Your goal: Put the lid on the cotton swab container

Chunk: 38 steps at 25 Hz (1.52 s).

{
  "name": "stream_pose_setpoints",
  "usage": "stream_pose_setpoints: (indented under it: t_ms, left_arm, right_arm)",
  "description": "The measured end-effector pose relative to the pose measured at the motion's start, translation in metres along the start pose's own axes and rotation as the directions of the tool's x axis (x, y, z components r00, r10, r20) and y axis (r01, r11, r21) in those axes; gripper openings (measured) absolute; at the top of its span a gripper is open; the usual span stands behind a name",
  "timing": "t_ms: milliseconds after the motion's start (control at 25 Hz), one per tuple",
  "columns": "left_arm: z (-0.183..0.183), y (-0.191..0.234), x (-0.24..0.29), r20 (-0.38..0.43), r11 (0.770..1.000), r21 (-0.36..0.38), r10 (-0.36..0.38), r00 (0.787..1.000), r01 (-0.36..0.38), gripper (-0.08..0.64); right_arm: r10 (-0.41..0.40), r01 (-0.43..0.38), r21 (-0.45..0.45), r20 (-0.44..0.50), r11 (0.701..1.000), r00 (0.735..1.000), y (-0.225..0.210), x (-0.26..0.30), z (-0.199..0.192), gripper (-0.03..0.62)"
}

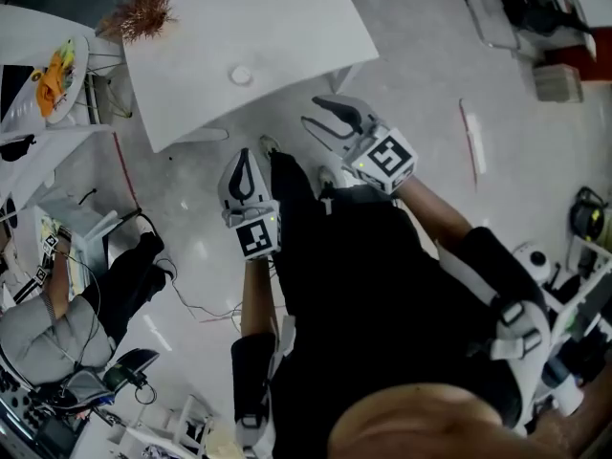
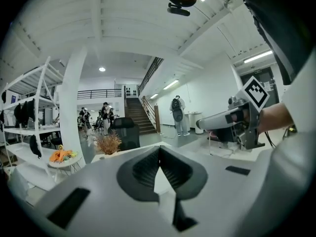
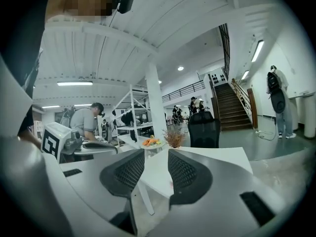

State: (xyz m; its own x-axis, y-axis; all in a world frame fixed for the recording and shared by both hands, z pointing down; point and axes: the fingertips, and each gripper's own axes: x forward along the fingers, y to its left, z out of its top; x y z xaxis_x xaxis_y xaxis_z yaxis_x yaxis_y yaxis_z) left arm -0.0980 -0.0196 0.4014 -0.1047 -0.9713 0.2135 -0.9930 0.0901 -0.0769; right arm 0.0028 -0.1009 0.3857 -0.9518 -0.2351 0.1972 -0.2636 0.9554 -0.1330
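Two empty grippers: left gripper [image 1: 245, 168] closed, right gripper [image 1: 327, 122] parted; the small round object [image 1: 241, 75] on the far table [image 1: 287, 17] lies straight beyond the left.

A dried plant [image 1: 143, 12] stands on the white table's [image 1: 277, 27] corner, beside a round side table [image 1: 84, 61].

There's one small round white piece [image 1: 241, 75] lying flat on the white bench [image 1: 296, 17], well in from the edges, toward the person's side. From the head view it's too small to tell lid from cotton swab container.
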Motion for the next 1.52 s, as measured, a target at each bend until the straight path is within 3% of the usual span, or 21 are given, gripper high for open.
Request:
stream_pose_setpoints:
  t_ms: [160, 400, 520, 760, 960, 1200, 1520]
  left_arm:
    - [-0.029, 0.028, 0.046, -0.046, 0.999, 0.011, -0.032, 0.998, 0.033, 0.005]
    - [-0.060, 0.029, 0.103, -0.128, 0.991, -0.008, -0.137, 0.982, 0.137, 0.012]
    - [-0.080, 0.030, 0.129, -0.172, 0.978, 0.000, -0.204, 0.964, 0.207, 0.101]
    - [-0.144, 0.046, 0.186, -0.267, 0.936, 0.074, -0.313, 0.911, 0.343, 0.176]
    - [-0.198, 0.044, 0.223, -0.351, 0.915, 0.046, -0.362, 0.864, 0.402, 0.233]
    - [-0.236, 0.053, 0.254, -0.401, 0.901, 0.054, -0.376, 0.835, 0.431, 0.247]
    - [-0.245, 0.049, 0.279, -0.410, 0.872, 0.073, -0.415, 0.812, 0.483, 0.253]
  right_arm:
    - [0.021, -0.021, 0.006, -0.035, 1.000, 0.999, -0.026, 0.043, -0.013, 0.127]
    - [0.032, -0.035, -0.029, -0.105, 0.999, 0.994, -0.077, 0.070, -0.033, 0.143]
    - [0.052, -0.061, -0.055, -0.148, 0.997, 0.988, -0.098, 0.086, -0.047, 0.170]
    - [0.105, -0.128, -0.072, -0.264, 0.989, 0.959, -0.129, 0.133, -0.095, 0.198]
    - [0.139, -0.182, -0.092, -0.355, 0.979, 0.924, -0.150, 0.156, -0.134, 0.213]
    - [0.158, -0.228, -0.119, -0.423, 0.966, 0.892, -0.163, 0.192, -0.172, 0.222]
    - [0.199, -0.281, -0.133, -0.435, 0.950, 0.878, -0.170, 0.214, -0.198, 0.224]
